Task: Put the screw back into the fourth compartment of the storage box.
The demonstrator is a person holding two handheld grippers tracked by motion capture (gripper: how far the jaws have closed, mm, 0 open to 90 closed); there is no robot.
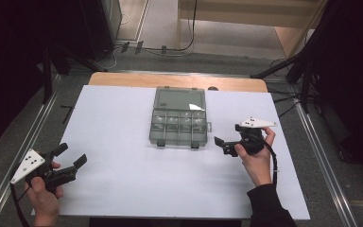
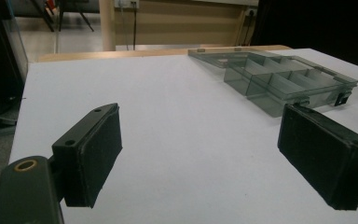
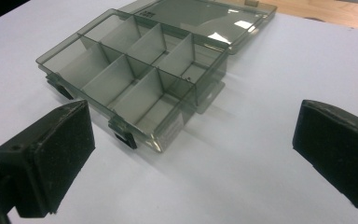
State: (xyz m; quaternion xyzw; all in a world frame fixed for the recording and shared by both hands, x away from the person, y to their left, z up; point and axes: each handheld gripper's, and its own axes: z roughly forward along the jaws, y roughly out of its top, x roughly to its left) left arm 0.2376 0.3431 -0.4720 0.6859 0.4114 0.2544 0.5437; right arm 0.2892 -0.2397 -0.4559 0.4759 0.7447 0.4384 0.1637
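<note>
lying open on the white table (image 1: 123,189), the compartment box (image 3: 135,84) seems empty; both hand-held grippers gape wide.

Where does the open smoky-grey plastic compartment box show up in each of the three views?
High view: smoky-grey plastic compartment box at table centre, lid open away from the person.
Left gripper view: upper right.
Right gripper view: upper centre-left.
Shared landmark: the box's flat open lid, lying toward the wooden table edge.

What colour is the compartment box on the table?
The compartment box is translucent smoky grey plastic with darker latches, clearest in the right gripper view.
</note>
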